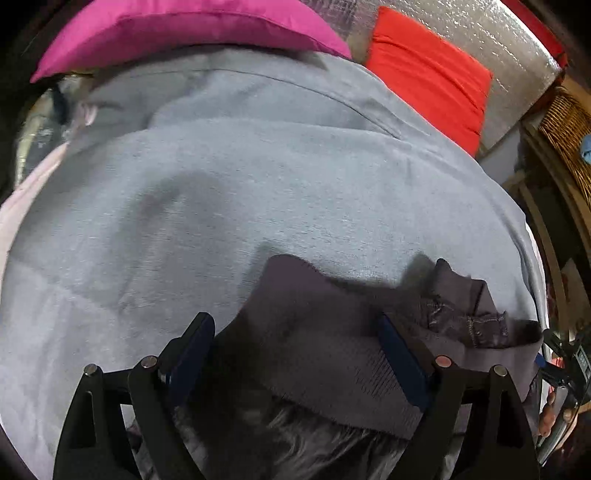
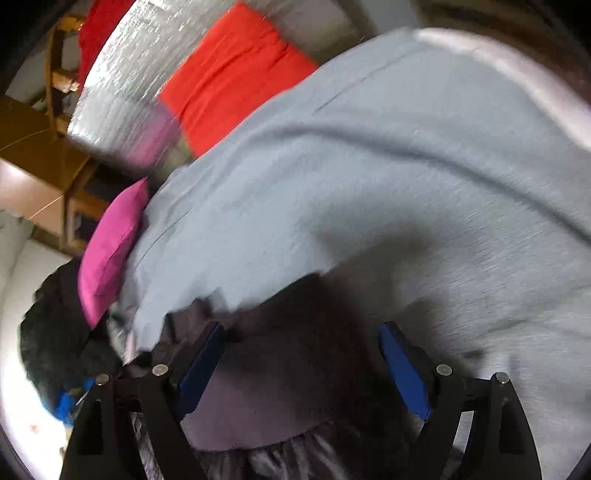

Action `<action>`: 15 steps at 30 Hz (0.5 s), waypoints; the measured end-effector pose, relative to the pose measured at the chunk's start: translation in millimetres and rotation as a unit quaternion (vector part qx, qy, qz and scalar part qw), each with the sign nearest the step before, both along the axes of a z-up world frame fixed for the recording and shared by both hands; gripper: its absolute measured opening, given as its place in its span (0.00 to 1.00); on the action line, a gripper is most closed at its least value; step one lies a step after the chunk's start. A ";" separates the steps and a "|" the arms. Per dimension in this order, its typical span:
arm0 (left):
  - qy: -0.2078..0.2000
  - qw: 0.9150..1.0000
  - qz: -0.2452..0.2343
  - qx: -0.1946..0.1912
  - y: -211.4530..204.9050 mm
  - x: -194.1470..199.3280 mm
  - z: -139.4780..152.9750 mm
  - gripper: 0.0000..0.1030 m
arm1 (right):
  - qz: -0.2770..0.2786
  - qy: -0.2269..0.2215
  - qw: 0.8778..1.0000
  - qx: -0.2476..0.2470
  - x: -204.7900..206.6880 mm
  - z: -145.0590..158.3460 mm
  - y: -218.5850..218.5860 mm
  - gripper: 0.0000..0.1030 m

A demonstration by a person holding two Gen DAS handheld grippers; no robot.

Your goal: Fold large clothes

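A large grey sweatshirt [image 1: 258,192] lies spread over the work surface and fills most of both wrist views. Its darker ribbed hem [image 1: 332,369] is turned up at the near edge, showing stitching and a fuzzy lining underneath.

The left gripper [image 1: 299,354] hovers over that hem with its blue-padded fingers [image 1: 192,354] spread wide; the cloth lies between them, not pinched. The right gripper [image 2: 301,363] is likewise spread apart above the dark inner hem [image 2: 266,398]; that view is motion-blurred, so contact with the cloth cannot be told.

At the far edge of the garment a magenta cushion [image 1: 184,33] touches the fabric. A red cushion [image 1: 432,74] rests further right on a silvery quilted mat [image 1: 498,48]. A wicker basket [image 1: 569,133] stands at the right edge.
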State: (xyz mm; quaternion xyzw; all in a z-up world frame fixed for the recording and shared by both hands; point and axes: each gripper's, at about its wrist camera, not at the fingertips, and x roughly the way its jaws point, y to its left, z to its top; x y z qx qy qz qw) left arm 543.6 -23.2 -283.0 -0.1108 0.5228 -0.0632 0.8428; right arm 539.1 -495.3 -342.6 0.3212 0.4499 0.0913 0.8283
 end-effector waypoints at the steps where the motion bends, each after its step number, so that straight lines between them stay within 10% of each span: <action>1: -0.007 1.000 -0.006 -0.003 -1.5 -0.5 -2.0 0.80 | 0.012 -0.008 1.000 -0.012 0.1 3.2 4.2 0.76; 4: -0.012 1.000 -0.018 0.016 -6.2 3.7 -3.8 0.26 | 0.026 -0.025 0.997 -0.071 0.5 12.6 16.1 0.21; 11: -0.114 0.992 -0.025 0.037 -13.4 -4.2 28.3 0.04 | -0.009 -0.058 0.994 -0.090 0.4 22.5 12.2 0.12; 15: -0.069 0.996 -0.015 0.052 -13.9 -3.5 11.8 0.04 | -0.018 0.004 0.995 -0.098 11.0 -8.3 10.7 0.12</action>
